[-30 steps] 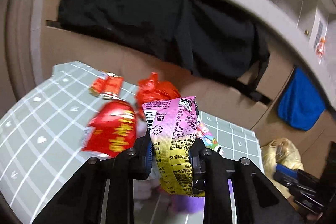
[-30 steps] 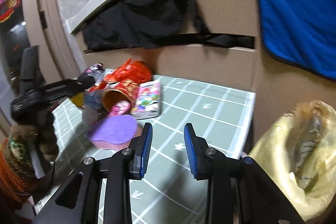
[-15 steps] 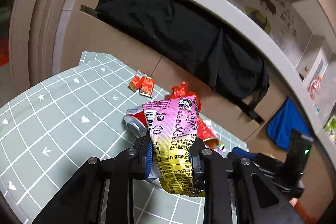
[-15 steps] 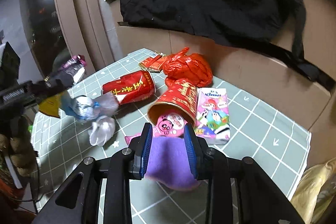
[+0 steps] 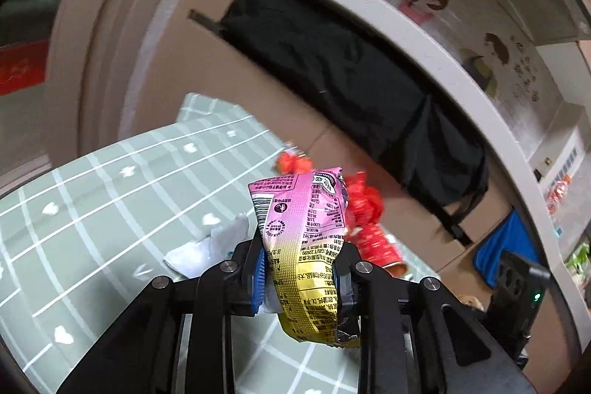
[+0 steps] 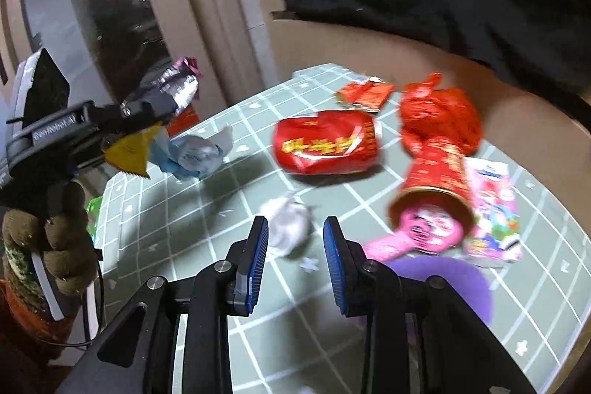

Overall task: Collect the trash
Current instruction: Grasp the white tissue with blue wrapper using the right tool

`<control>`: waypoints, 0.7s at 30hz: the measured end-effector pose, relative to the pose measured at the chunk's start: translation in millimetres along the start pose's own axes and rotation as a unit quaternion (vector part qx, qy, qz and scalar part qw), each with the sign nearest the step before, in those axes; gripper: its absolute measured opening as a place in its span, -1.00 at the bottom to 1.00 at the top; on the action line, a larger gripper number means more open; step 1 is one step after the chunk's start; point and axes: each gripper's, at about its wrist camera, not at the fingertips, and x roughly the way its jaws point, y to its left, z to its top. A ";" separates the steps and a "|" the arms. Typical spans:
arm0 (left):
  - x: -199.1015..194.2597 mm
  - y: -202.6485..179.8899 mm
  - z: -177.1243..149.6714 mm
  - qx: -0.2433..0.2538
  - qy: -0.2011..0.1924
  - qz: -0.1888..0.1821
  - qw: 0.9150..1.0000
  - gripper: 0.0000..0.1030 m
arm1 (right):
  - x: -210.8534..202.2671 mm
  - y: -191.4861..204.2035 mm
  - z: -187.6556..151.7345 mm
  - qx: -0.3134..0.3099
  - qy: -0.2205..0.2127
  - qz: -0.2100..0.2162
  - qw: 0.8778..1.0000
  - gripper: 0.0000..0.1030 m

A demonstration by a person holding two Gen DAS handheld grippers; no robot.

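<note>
Trash lies in a heap on the green checked table (image 6: 369, 338), toward its far edge by the brown wall. There is a squashed red can (image 6: 325, 143), a red paper cup (image 6: 436, 176) on its side, a red bag (image 6: 439, 117) behind it, a small red wrapper (image 6: 364, 93) near the far corner, a pink box (image 6: 493, 209), and a white crumpled paper ball (image 6: 290, 224).

The left gripper (image 5: 301, 277) is squeezed tight on a pink and yellow snack wrapper (image 5: 303, 231). It holds the wrapper up in the air over the table's left side. A white and blue bit of paper (image 6: 195, 154) seems to hang with it, but it is not clear if the fingers pinch that too.

The right gripper (image 6: 295, 253) has its fingers apart and holds nothing. The paper ball sits just in front, right between the two blue pads (image 6: 256, 264).

I think one piece is already picked up, and the paper ball comes next. The right gripper should go down a little more, get a pad on each side of the ball, and then squeeze. The ball is soft and light, so a push could roll it away.
</note>
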 end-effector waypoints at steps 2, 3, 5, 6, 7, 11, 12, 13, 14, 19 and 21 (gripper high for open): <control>-3.8 12.6 -5.2 -0.011 0.006 0.005 1.000 -0.49 | 11.0 10.0 3.1 -0.015 0.004 -0.006 1.000 -0.43; -5.3 17.0 -7.2 -0.017 0.008 0.005 1.000 -0.46 | 18.3 13.8 5.0 -0.021 0.006 -0.009 1.000 -0.42; -8.0 24.6 -10.6 -0.025 0.013 0.002 1.000 -0.33 | 32.7 17.3 8.3 -0.021 0.013 -0.010 1.000 -0.42; -9.3 27.9 -12.1 -0.029 0.015 -0.001 0.999 -0.24 | 44.1 17.5 10.0 -0.018 0.023 -0.010 1.000 -0.42; -10.5 30.0 -12.9 -0.030 0.017 -0.003 0.999 -0.19 | 53.5 16.4 10.6 -0.015 0.033 -0.010 0.999 -0.42; -12.5 27.3 -17.0 -0.013 0.029 -0.009 0.999 0.01 | 68.6 17.2 5.9 -0.004 0.058 -0.009 0.998 -0.56; -11.7 24.8 -18.4 -0.003 0.033 -0.009 0.999 0.02 | 64.0 17.3 4.3 -0.006 0.053 -0.007 0.999 -0.85; -10.7 22.1 -20.4 0.006 0.038 -0.006 0.999 0.03 | 57.6 16.9 3.1 -0.006 0.052 -0.006 0.999 -0.89; -9.4 18.8 -22.9 0.017 0.042 -0.002 0.999 0.03 | 52.6 15.4 1.3 -0.004 0.049 -0.008 0.999 -0.89; -4.7 5.5 -41.6 0.067 0.074 0.003 0.995 0.07 | 2.0 2.7 -12.8 0.003 0.011 -0.034 0.999 -0.89; -3.2 1.0 -49.2 0.082 0.094 -0.007 0.992 0.07 | -14.4 -1.6 -18.2 0.004 0.007 -0.049 0.999 -0.89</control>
